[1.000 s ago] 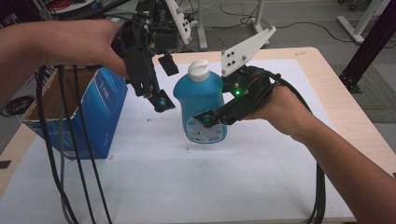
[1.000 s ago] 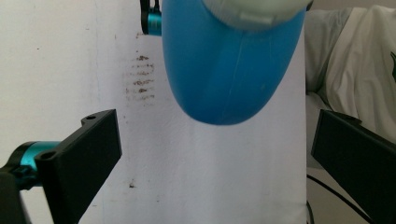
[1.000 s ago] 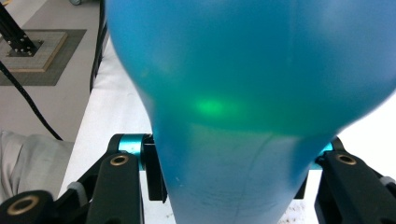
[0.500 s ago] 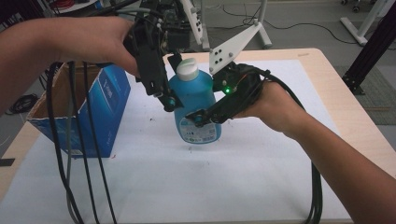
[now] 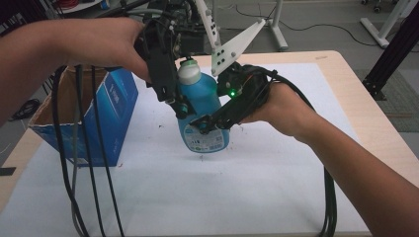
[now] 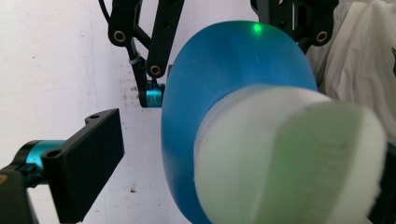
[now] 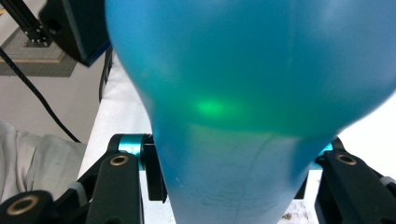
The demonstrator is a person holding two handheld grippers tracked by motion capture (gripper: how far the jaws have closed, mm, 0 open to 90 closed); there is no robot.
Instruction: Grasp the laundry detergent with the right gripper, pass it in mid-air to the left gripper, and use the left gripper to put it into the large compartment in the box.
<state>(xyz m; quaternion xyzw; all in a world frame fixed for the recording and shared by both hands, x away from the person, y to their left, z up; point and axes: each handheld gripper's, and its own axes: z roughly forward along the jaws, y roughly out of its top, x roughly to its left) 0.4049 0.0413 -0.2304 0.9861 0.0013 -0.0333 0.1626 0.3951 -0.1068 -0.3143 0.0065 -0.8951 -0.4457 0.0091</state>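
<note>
A blue bottle point(image 5: 200, 98) with a white cap point(image 5: 188, 71) stands tilted over the white sheet, its top leaning left. My right gripper point(image 5: 207, 126) comes in from the right and is shut on its lower body; both jaws flank the bottle point(image 7: 243, 93) in the right gripper view, where the gripper point(image 7: 233, 186) is seen close up. My left gripper point(image 5: 178, 101) reaches down from the upper left, open. In the left gripper view the cap point(image 6: 289, 154) sits between its jaws, and the left jaw stands apart from the bottle point(image 6: 224, 84).
An open blue cardboard box point(image 5: 113, 106) stands at the left of the table. Black cables point(image 5: 74, 163) hang from the left hand in front of it. The white sheet point(image 5: 222, 192) covers most of the wooden table point(image 5: 365, 103). Black frame legs point(image 5: 395, 49) stand off the right edge.
The right gripper has carried the bottle left and a little up, tilting it. The cap now sits under the left gripper, which has kept its place.
</note>
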